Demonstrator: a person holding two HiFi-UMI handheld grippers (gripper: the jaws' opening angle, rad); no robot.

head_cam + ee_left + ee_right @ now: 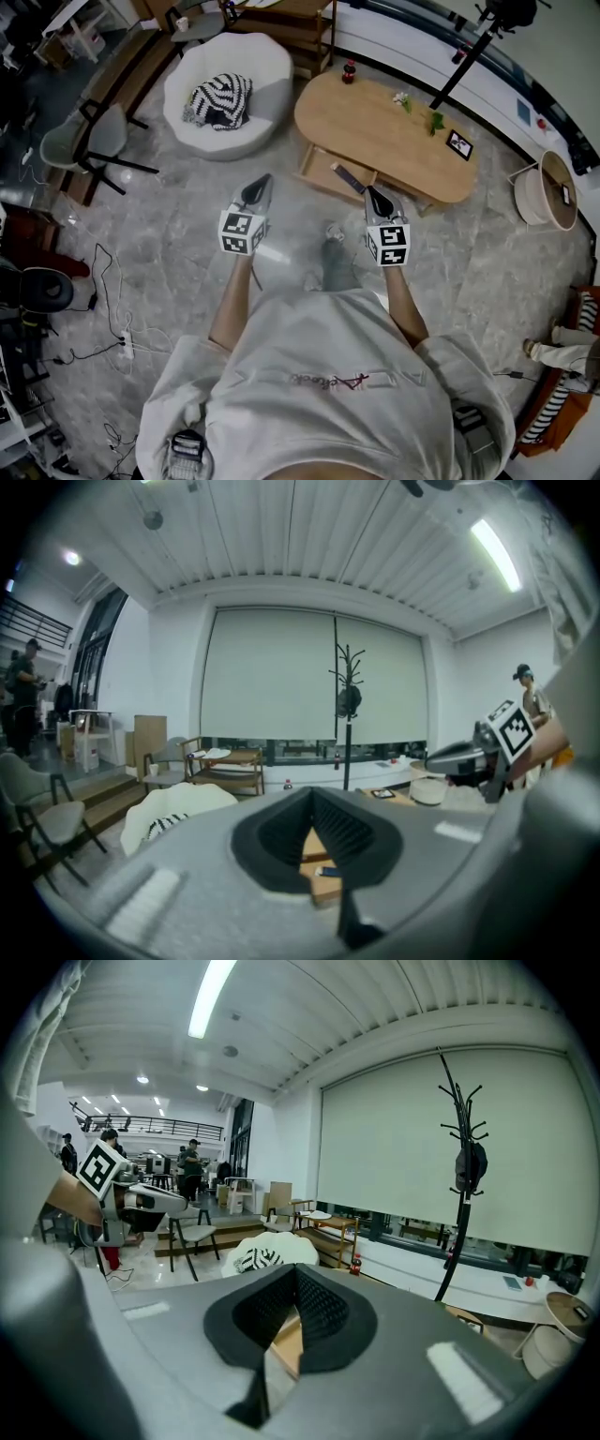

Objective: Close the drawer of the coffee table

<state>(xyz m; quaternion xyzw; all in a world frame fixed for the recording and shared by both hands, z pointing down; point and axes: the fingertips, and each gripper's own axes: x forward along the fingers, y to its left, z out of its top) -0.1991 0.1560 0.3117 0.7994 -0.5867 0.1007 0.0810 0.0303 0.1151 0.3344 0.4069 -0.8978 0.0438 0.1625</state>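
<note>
Drawer (pixel 323 174) — back part under the coffee table (pixel 380 122) top; dark item (pixel 346 178) inside — too small for naming.

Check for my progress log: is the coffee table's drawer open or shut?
Open: the drawer juts out from under the coffee table, inside showing.

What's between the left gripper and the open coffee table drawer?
Only bare floor, seen in the head view, lies between the left gripper and the drawer.

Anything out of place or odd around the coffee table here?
Yes: the drawer of the coffee table stands pulled out toward the person, with a dark flat item lying at its right end. Nothing on the table looks spilled or tipped.
</note>
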